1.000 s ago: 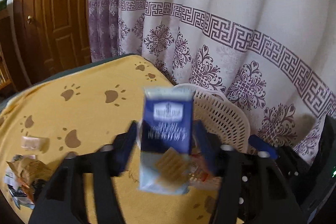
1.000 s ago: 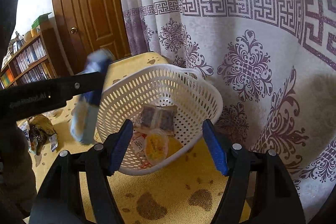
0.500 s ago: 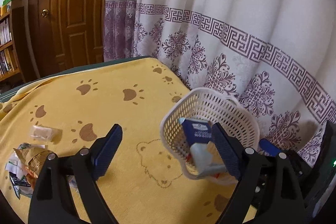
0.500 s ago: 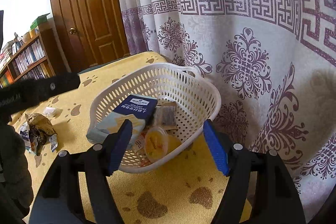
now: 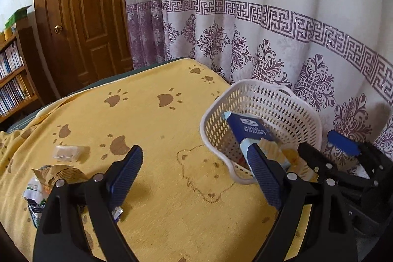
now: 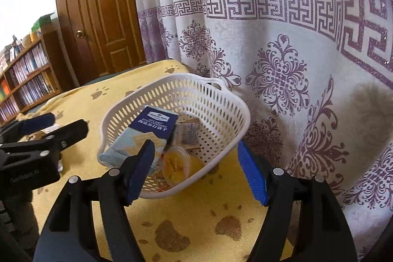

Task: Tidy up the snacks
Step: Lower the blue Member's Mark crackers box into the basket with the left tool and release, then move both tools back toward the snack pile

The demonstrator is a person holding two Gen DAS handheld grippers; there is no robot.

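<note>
Both jaws gape with nothing between them, left gripper [image 5: 194, 178] beside the basket [image 6: 235, 112] where the blue cracker box [image 6: 147, 131] leans just ahead of the right gripper [image 6: 196, 171], while 2 loose snack wrappers [image 5: 59, 176] left of it look unsorted.

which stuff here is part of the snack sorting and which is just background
Part of the job:
- white basket
- blue cracker box, leaning in the basket
- yellow jelly cup, in the basket
- clear small packet, on the cloth
- torn wrappers, on the cloth

Just there:
- curtain
- wooden door
- bookshelf
</note>
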